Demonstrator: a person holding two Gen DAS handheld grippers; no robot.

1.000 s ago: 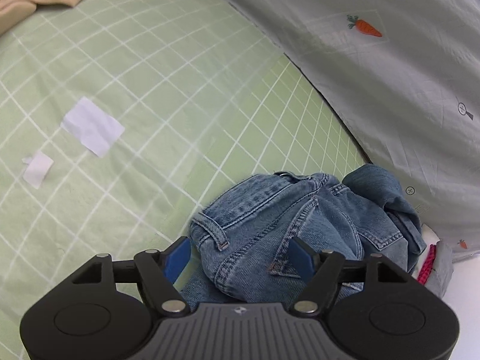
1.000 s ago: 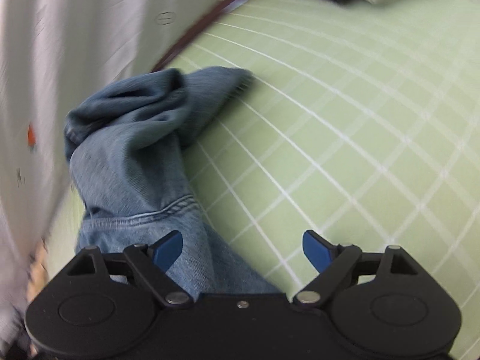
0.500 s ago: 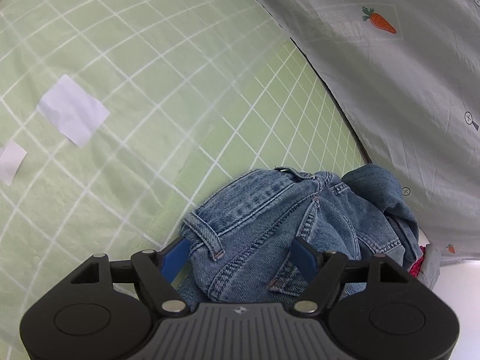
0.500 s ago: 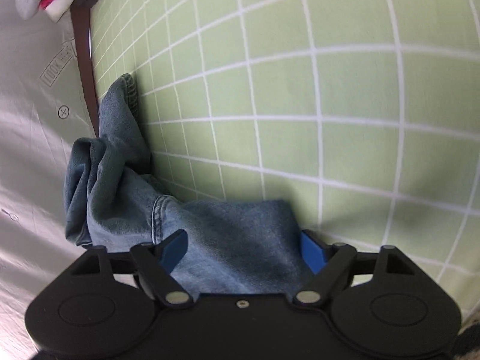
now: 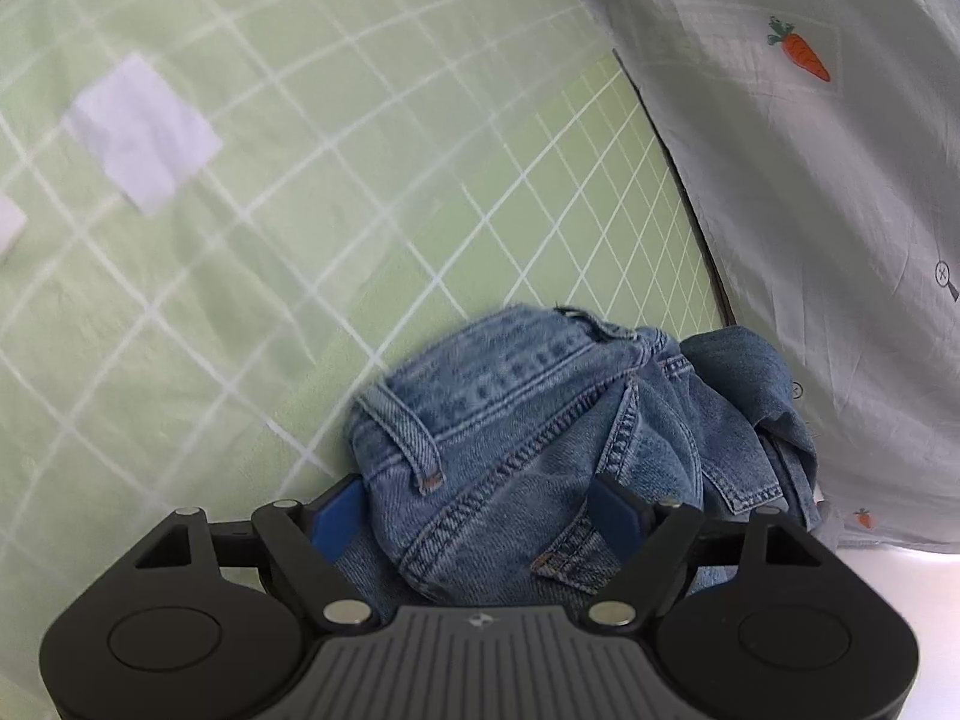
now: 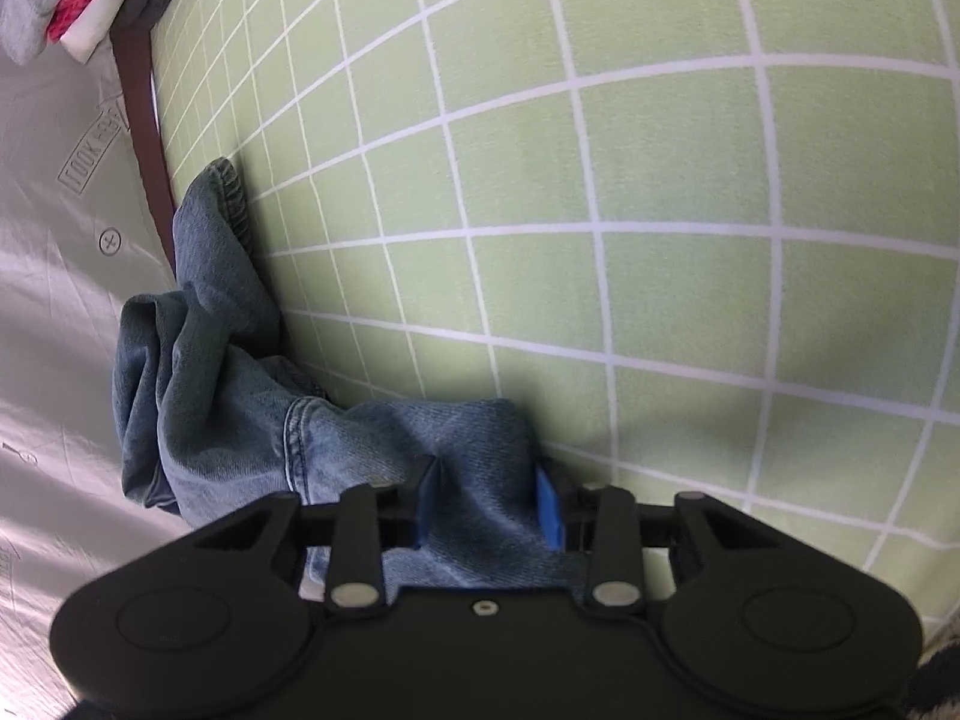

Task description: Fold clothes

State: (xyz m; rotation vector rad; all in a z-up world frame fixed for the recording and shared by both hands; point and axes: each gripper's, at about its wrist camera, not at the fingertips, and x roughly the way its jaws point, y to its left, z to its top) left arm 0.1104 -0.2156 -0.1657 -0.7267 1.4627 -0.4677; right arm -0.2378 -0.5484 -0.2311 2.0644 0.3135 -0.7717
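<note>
- The jeans (image 5: pixel 528 438) lie crumpled on the green checked sheet (image 6: pixel 660 180), just beside the grey carrot-print cloth (image 5: pixel 840 180); nothing is folded yet, so I judge this the first step: taking hold to spread them out.
- My left gripper (image 5: pixel 474 516) has its jaws wide apart around the waistband part, not clamping it.
- My right gripper (image 6: pixel 489 498) has its jaws narrowed on a fold of denim (whether they grip firmly I cannot tell).
- Next, I think the left jaws must close on the waistband, then both hands lift and pull apart to flatten the jeans.
- On the grey cloth (image 6: pixel 60 300) I read raised letters like "LOOK" (the rest is unclear). I see no label on the jeans.
</note>
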